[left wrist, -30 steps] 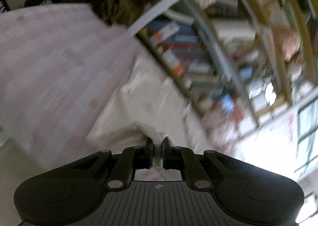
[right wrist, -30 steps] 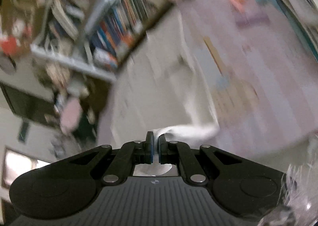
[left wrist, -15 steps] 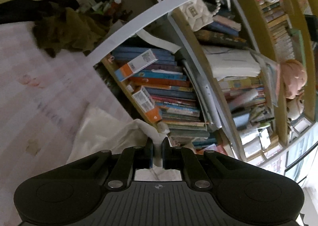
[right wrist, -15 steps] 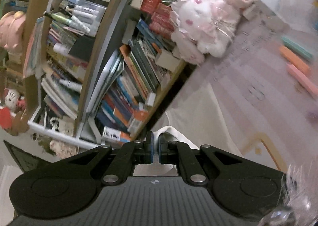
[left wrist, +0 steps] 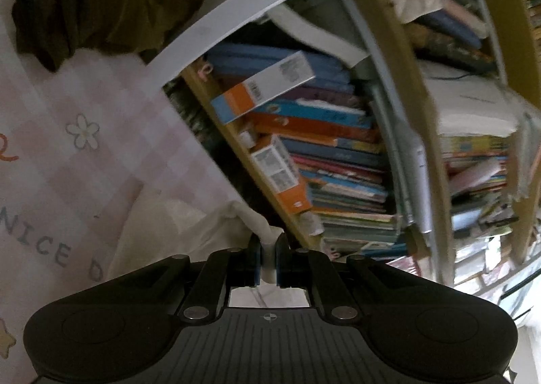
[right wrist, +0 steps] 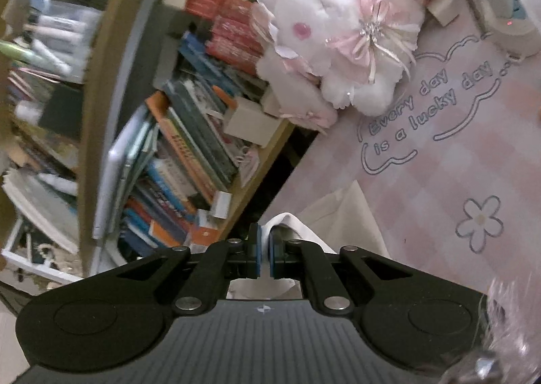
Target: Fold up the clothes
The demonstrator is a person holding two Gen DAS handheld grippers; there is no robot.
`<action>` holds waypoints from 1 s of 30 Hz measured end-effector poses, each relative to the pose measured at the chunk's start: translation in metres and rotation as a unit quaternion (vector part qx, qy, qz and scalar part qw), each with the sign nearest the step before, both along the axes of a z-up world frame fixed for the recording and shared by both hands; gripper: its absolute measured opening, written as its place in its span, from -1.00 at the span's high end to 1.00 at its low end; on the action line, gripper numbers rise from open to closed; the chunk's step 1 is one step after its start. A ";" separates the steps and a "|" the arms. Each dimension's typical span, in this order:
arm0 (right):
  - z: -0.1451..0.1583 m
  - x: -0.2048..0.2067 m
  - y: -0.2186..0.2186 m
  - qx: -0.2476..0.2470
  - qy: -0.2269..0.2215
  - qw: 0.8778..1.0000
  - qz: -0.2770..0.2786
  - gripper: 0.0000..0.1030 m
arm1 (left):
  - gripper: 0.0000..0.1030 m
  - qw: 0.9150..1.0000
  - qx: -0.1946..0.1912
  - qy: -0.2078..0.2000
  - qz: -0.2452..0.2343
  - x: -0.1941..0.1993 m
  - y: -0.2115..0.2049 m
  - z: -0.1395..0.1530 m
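left gripper (left wrist: 268, 259): clenched on white garment (left wrist: 189, 232) edge | right gripper (right wrist: 264, 257): clenched on another edge | garment: on pink tablecloth (right wrist: 439, 154), beside bookshelf (left wrist: 338, 164)

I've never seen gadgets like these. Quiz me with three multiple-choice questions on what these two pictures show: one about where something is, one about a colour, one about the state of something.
1. Where does the white and pink plush toy sit?
A. on the pink cloth beside the bookshelf
B. in a basket on the floor
C. between the gripper fingers

2. What colour is the garment being folded?
A. navy
B. cream white
C. red

3. How is the left gripper?
A. wide open, empty
B. shut on the garment
C. shut on a book

Answers:
1 A: it rests on the printed pink cloth against the books.
2 B: pale fabric shows in both views.
3 B: cloth is pinched between its pads.
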State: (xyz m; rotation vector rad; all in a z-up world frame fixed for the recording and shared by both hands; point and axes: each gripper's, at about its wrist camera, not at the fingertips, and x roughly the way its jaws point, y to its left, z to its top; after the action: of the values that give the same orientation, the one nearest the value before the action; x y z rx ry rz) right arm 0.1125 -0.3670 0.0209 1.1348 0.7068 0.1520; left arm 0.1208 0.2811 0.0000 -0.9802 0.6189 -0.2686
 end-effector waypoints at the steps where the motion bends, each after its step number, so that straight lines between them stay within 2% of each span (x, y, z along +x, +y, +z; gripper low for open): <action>1: -0.004 0.004 0.001 -0.001 0.005 1.000 0.000 0.91 | 0.88 1.000 0.000 0.005 -0.001 0.004 0.000 -0.003; 6: -0.020 0.019 0.004 0.004 0.019 1.000 -0.005 0.91 | 0.88 1.000 -0.002 0.023 -0.007 0.018 0.001 -0.015; 10: -0.024 0.030 0.009 -0.012 0.027 1.000 -0.008 0.91 | 0.88 0.999 -0.016 0.030 -0.005 0.030 0.005 -0.022; 16: -0.028 0.047 0.014 -0.023 0.023 0.999 -0.039 0.92 | 0.88 0.998 -0.022 0.049 0.018 0.051 0.010 -0.035; 20: -0.053 0.062 0.017 -0.053 0.074 0.994 -0.060 0.92 | 0.88 0.994 -0.019 0.105 0.028 0.066 0.015 -0.062; 21: -0.061 0.065 0.017 -0.057 0.090 0.992 -0.063 0.92 | 0.88 0.993 -0.016 0.112 0.027 0.069 0.016 -0.067; 26: -0.079 0.065 0.015 -0.034 0.098 0.991 -0.078 0.92 | 0.87 0.993 -0.023 0.115 0.016 0.073 0.019 -0.078; 28: -0.080 0.066 0.013 -0.031 0.099 0.992 -0.072 0.89 | 0.80 0.993 -0.025 0.117 0.014 0.073 0.020 -0.079; 30: -0.079 0.065 0.010 -0.024 0.098 0.993 -0.066 0.67 | 0.72 0.992 -0.023 0.123 0.016 0.072 0.019 -0.076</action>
State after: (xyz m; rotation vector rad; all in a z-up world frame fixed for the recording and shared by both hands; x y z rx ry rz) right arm 0.1776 -0.3568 -0.0578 1.1561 0.8017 -0.0895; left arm 0.1924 0.2998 -0.0758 -1.0762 0.8224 -0.1346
